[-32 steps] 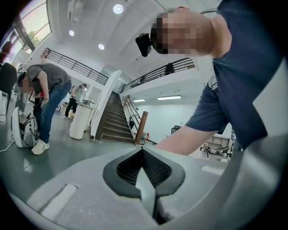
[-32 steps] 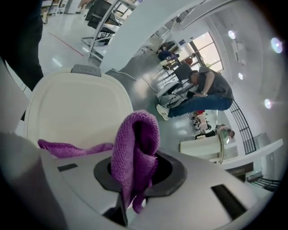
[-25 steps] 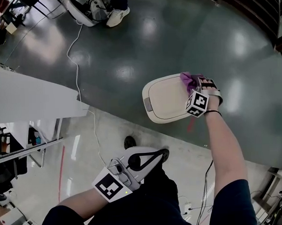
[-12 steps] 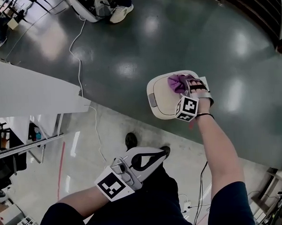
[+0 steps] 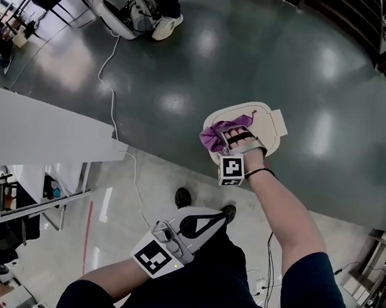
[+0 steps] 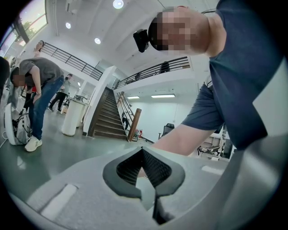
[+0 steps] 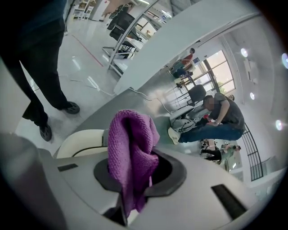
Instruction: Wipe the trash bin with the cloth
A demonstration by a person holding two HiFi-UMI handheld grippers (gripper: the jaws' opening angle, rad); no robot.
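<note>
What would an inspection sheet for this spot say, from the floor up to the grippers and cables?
Surface: dark glossy floor, meeting a paler floor nearer the person.
Job's things: cream trash bin on the dark floor; purple cloth against the left edge of its lid in the head view.
Clutter: nothing seen near the bin.
Grippers: right gripper clamped on the cloth, over the lid; left gripper closed and empty, held by the person's body.
Cables: white cable snakes across the floor, apart from the bin.
Surroundings: white table to the left; another person bending over farther off.
</note>
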